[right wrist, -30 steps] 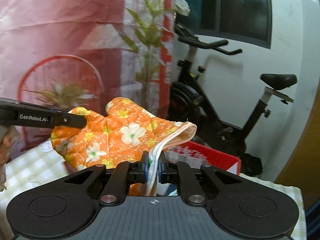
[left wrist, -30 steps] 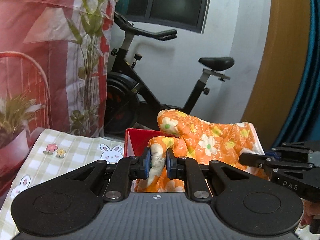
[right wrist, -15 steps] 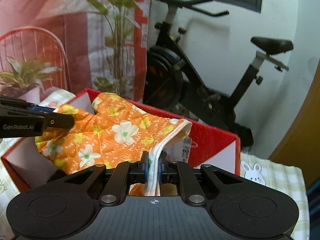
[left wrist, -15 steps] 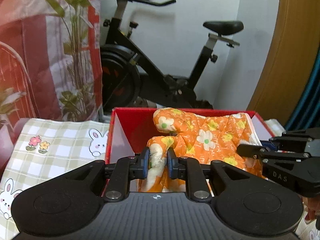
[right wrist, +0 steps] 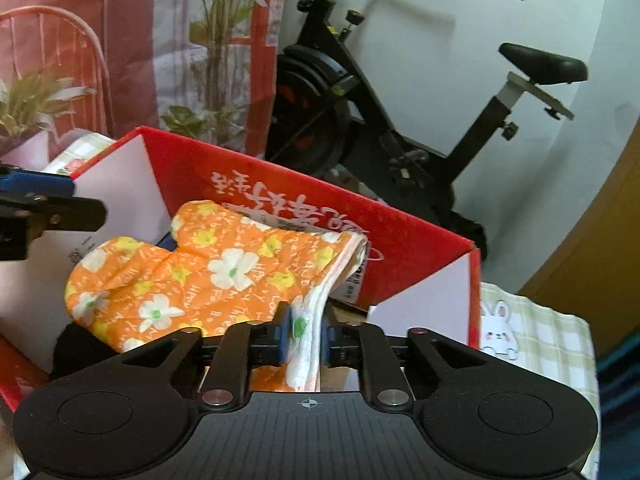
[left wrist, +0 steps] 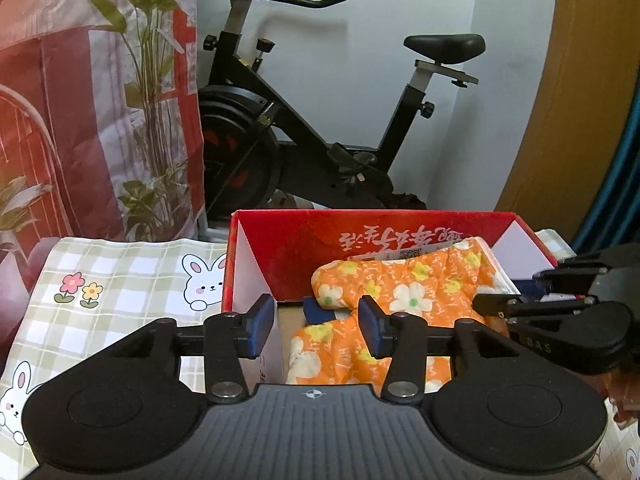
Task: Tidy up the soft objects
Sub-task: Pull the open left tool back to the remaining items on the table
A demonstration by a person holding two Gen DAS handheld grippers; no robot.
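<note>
Orange floral quilted oven mitt (left wrist: 404, 292) lies in the red cardboard box (left wrist: 288, 240), mid-frame; left gripper (left wrist: 316, 330) opening, pads clear; right gripper (right wrist: 306, 334) opening, cuff between its pads.

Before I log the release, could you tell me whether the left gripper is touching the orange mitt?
Apart: in the left wrist view, the opening left gripper shows clear gaps beside the orange mitt.

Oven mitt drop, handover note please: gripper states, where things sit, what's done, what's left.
Left gripper: jaws opening, clear of the cloth, nothing held.
Right gripper: jaws opening, the cuff's white edge between them; I can't tell whether the pads have let go.
Orange floral oven mitt: lying inside the red box, which stands on the checked bunny tablecloth.
Done: mitt is in the box.
Left: free the cuff from the right gripper, draw both grippers back.
</note>
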